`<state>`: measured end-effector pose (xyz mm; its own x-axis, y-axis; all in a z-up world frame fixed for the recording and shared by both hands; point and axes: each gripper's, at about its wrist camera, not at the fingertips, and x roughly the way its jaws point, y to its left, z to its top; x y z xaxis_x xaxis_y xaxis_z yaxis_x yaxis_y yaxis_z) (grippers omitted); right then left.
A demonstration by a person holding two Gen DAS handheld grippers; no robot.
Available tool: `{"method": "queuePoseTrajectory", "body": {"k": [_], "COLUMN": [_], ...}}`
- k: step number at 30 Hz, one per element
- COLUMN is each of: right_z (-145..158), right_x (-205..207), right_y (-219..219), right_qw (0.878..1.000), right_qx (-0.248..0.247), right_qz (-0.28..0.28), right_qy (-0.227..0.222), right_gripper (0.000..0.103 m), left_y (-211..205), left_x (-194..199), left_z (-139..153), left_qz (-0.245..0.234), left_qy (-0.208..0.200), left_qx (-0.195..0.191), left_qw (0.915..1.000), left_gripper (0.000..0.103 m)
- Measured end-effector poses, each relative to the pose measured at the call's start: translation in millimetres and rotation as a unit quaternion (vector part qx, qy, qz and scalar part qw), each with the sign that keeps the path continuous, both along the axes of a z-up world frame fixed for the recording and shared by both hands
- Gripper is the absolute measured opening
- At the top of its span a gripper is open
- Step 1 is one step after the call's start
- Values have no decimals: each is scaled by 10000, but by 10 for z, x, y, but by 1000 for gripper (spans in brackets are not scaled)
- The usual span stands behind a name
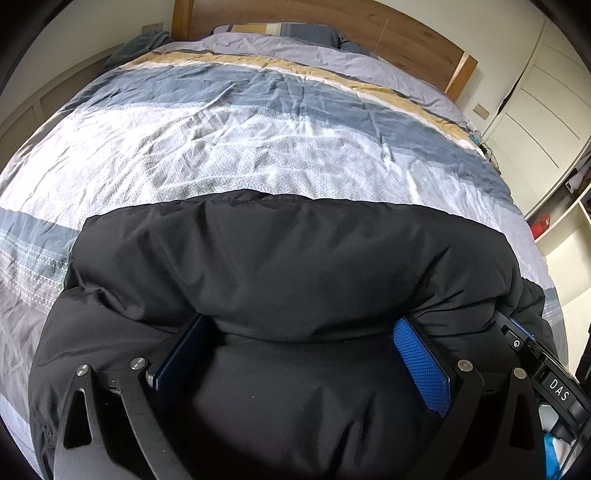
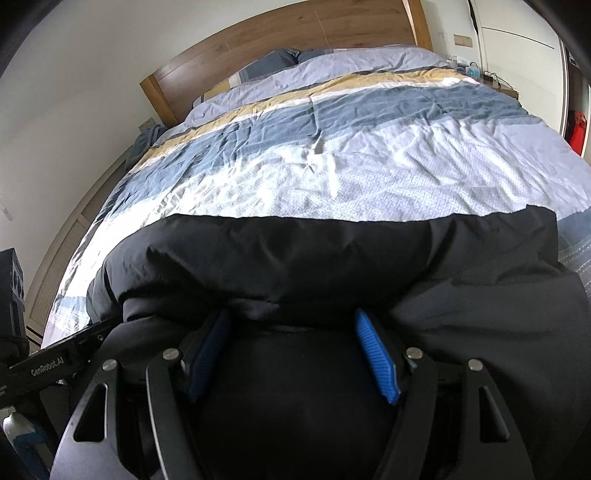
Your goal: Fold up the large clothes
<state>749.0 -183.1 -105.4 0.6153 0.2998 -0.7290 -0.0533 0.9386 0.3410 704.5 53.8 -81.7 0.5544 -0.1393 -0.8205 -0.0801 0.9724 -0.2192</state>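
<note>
A black padded jacket [image 1: 288, 251] lies bunched on the near part of the bed, its far edge folded into a thick roll. My left gripper [image 1: 301, 325] stands wide open over it. The puffy cloth bulges between its blue pads [image 1: 421, 365], and the right pad's face shows bare. In the right wrist view the same jacket [image 2: 295, 251] fills the lower half. My right gripper [image 2: 290, 314] has its blue pads [image 2: 376, 354] closed on a thick fold that puckers at the tips. The two grippers sit side by side, and each one's body shows at the edge of the other's view.
The striped blue, white and yellow duvet [image 1: 221, 147] covers the bed up to a wooden headboard [image 1: 332, 26]. White wardrobe doors [image 1: 535, 92] and shelves with a red item [image 1: 541, 225] stand at the right. A low cabinet [image 2: 55, 266] runs along the left wall.
</note>
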Motion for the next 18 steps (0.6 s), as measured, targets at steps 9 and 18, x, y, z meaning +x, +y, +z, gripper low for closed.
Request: {"method": "queuePoseTrajectory", "body": {"k": [9, 18], "right_z": [346, 570], "right_x": [-322, -787], "right_y": [-24, -53], "right_qw": [9993, 9982], "right_qx": [-69, -130], "right_qz": [130, 292], "right_qy": [-348, -512], "right_gripper": [68, 68], "left_y": [137, 376], "left_x": [-248, -756], "left_z": [300, 411], "left_qz": [81, 59], "left_qy": [-230, -333], "left_qx": [63, 193], "left_qw": [9997, 9992], "left_gripper": [99, 99]}}
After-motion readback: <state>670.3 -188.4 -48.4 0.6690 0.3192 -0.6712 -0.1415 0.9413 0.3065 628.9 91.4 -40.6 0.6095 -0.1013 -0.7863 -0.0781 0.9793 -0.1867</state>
